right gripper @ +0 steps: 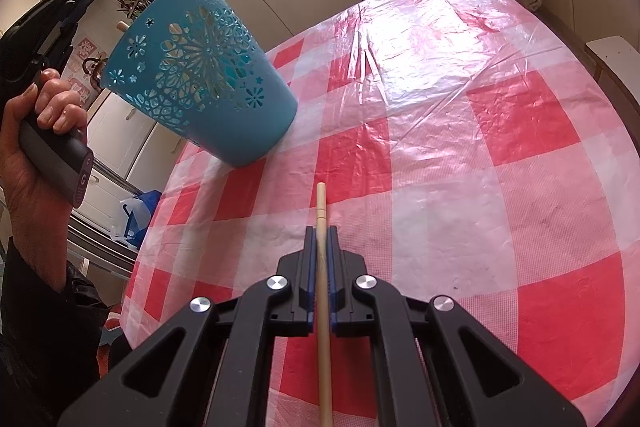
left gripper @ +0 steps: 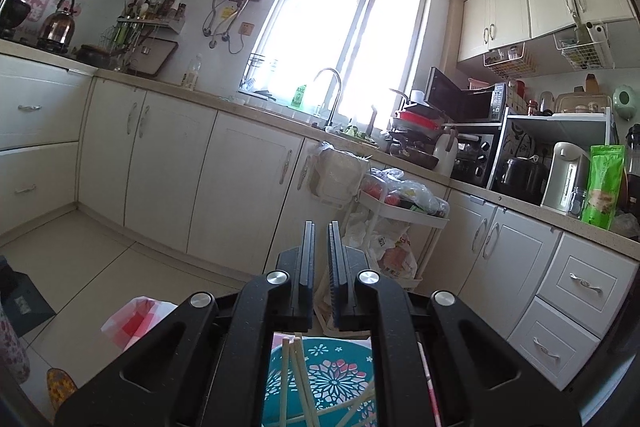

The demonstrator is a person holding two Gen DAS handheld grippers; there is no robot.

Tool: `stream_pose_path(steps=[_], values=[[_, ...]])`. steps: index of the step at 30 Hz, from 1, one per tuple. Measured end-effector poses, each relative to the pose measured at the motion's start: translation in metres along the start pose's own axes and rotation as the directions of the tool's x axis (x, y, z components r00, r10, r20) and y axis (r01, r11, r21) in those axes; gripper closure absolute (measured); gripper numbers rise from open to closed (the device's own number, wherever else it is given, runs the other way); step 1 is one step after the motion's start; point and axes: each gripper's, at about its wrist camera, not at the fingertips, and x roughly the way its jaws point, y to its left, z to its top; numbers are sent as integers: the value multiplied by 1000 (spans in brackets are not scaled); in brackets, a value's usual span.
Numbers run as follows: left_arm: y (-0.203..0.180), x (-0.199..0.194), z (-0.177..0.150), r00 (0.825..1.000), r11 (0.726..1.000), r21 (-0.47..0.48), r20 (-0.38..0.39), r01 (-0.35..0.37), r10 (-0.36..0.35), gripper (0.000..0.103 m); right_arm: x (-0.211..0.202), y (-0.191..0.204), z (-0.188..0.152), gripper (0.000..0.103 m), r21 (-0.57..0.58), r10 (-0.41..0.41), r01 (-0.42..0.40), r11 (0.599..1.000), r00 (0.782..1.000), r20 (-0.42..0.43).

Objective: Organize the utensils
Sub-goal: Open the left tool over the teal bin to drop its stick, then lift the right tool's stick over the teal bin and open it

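Right gripper (right gripper: 320, 233): pinching a single wooden chopstick (right gripper: 321, 211) between its pads; I see the stick run back along the fingers and its blunt end poke out ahead of the tips, over the table.
Left gripper (left gripper: 321, 227): fingers drawn close with only a thin slit between them and nothing in it; it points level across the kitchen toward the white cabinets (left gripper: 240, 167).
Left hand (right gripper: 38, 131): wrapped round the black handle at the left edge of my right view, with a dark sleeve below it.
Utensil holder (right gripper: 200, 67): teal cup with cut-out flower pattern, standing near the table's left edge; it looks tilted, though I suspect the fisheye adds to that.
Holder contents (left gripper: 298, 379): several pale chopsticks leaning inside, seen through the gap under my left gripper; their ends also show above the rim in the right view.
Tablecloth (right gripper: 460, 147): red-and-white check under a wrinkled clear plastic sheet, bare ahead of the right gripper.
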Motion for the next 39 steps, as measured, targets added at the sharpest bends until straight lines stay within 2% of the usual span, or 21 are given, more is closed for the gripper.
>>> stream_pose_path(steps=[4,6,11,16,18,20,23,29,33,36,39], values=[[4,-25,1,1000,1000,21,-4,-4,4,93,-5,-2,0,97,9,13,-13,1000,1000,24],[10,-42,-2,1000,999,31,-15,-14,14,84,-11,-1,0,97,5,35,-35,999,998,54],[29,-87,-30,997,996,60,-48,-63,66,79,-23,-3,-3,97,18,81,-84,996,989,123],[48,-109,-82,977,990,81,-174,-114,126,77,-48,14,2,97,5,129,-133,991,969,211],[56,-109,-104,962,991,60,-240,-118,129,70,-61,28,10,97,-21,158,-158,987,954,253],[64,-109,-123,947,992,36,-295,-124,129,69,-75,45,20,97,-54,187,-180,982,938,293],[76,-108,-141,931,992,-26,-351,-121,104,64,-94,76,42,97,-113,236,-209,971,900,365],[94,-111,-147,938,987,-126,-341,-102,53,57,-109,140,94,97,-236,313,-221,946,809,497],[97,-112,-144,945,984,-154,-326,-87,32,54,-101,170,131,97,-269,318,-193,944,755,574],[98,-113,-144,948,983,-167,-318,-77,20,53,-91,182,156,97,-259,298,-170,951,723,624],[101,-112,-143,948,980,-187,-318,-72,9,52,-73,187,175,97,-244,261,-130,961,719,645]])
